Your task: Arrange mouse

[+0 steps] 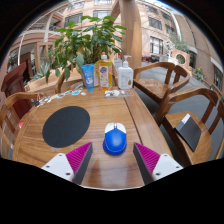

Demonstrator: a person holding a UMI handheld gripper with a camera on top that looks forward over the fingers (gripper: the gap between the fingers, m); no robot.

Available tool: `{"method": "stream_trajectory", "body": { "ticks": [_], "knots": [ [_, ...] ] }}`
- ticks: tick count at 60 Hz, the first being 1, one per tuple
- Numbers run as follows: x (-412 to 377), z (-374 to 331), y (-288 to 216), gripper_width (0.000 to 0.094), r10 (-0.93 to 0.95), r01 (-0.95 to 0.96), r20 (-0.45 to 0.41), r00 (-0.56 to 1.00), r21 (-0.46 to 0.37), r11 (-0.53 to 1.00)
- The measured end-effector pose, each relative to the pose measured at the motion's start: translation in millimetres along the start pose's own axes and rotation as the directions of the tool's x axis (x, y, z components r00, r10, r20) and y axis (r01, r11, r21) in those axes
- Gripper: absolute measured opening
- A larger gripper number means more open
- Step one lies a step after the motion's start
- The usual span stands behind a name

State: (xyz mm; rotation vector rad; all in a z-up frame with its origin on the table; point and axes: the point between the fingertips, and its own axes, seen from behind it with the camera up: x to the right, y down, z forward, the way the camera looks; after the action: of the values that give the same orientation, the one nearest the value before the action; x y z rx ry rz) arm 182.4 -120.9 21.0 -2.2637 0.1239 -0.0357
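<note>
While level, fingers [112, 160] astride mouse [116, 139].

Bottle [125, 74] label text too small to read.

Round wooden surface [95, 112], light brown planks. Black round mat [66, 126] lying flat on its left half. At the far edge, a row of containers: blue tube-like bottle [89, 76], yellow bottle [104, 71] just right of it, white pump bottle [125, 76] further right, all upright and close together. Small clutter around their bases, too small to tell. Leafy green potted plant [85, 40] behind the bottles. Wooden chair [166, 78] on the far right, another wooden chair [196, 125] near right with a dark flat object on its seat. Wooden chair [10, 110] on the left. Brick building [50, 35] with windows beyond.
</note>
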Motion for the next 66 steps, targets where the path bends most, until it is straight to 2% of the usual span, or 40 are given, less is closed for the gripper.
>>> {"method": "stream_trajectory", "body": {
  "ticks": [7,12,16,19,21,34,41,46,53,59,63,66],
  "knots": [
    [5,37,-9,0.0818,0.016,-0.016,-0.023,1.000,-0.006,1.000],
    [5,57,-11,0.0764,0.026,-0.027,-0.031,0.999,-0.017,1.000],
    [7,66,-15,0.0682,0.025,-0.026,-0.041,0.999,-0.013,1.000],
    [13,71,-16,0.0554,0.018,-0.018,-0.065,0.998,-0.005,1.000],
    [12,73,-19,0.0503,0.018,-0.017,-0.070,0.997,0.012,1.000],
    [15,72,-20,0.0384,0.001,0.004,-0.107,0.994,0.043,0.999],
    [16,68,-23,0.0370,0.008,-0.003,-0.128,0.992,0.040,0.999],
    [20,59,-51,0.0370,0.012,0.002,-0.161,0.987,0.083,0.997],
    [24,28,-123,0.0371,0.071,-0.032,-0.175,0.982,0.216,0.976],
    [7,-9,-197,0.0369,0.090,-0.028,-0.159,0.983,0.355,0.935],
    [-21,-22,-225,0.0371,0.073,-0.015,-0.130,0.989,0.404,0.914],
    [-47,-20,-236,0.0369,0.051,-0.009,-0.092,0.994,0.407,0.914]
  ]
}}
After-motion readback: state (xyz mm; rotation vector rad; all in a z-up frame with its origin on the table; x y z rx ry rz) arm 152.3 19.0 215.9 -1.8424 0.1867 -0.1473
